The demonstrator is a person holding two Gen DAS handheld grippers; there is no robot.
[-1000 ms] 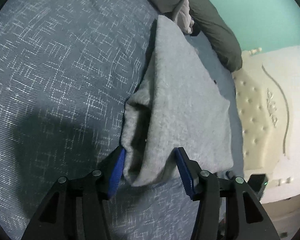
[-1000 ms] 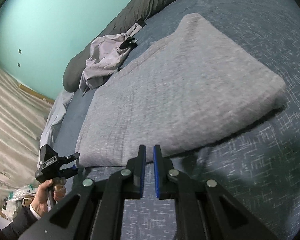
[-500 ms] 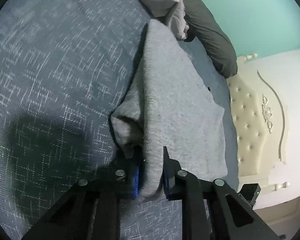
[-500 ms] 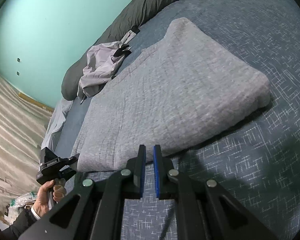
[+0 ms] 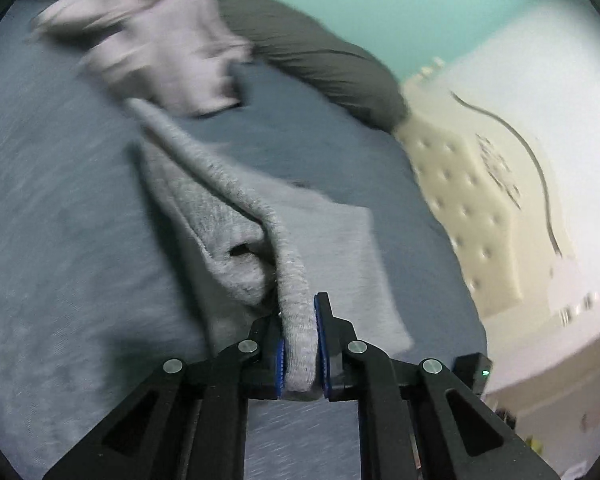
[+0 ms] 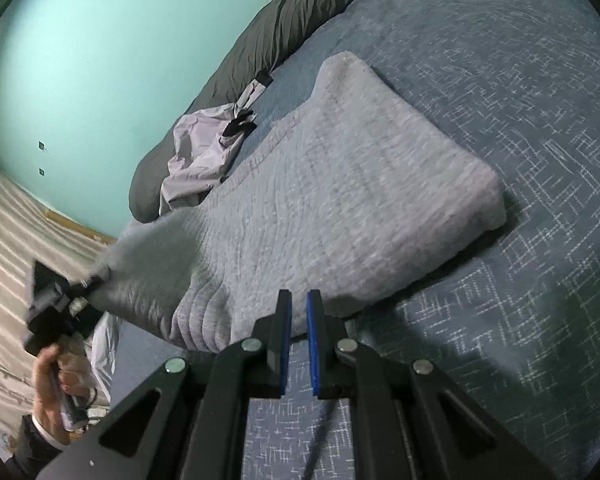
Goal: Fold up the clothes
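A folded grey knit garment lies on the blue-grey bed cover. In the left wrist view its near edge rises off the bed into my left gripper, whose jaws are closing, and the blue pads press on the cloth. The right wrist view shows that left gripper, held by a person's hand, pulling the garment's left corner up. My right gripper is shut with nothing in it, just in front of the garment's near edge.
A crumpled lilac garment lies beyond the grey one, against a long dark bolster by the teal wall. A cream tufted headboard borders the bed on the right of the left wrist view.
My left gripper closed on the grey garment's edge, then rose and pulled it up off the bed. My right gripper stayed shut and drifted slightly along the near edge.
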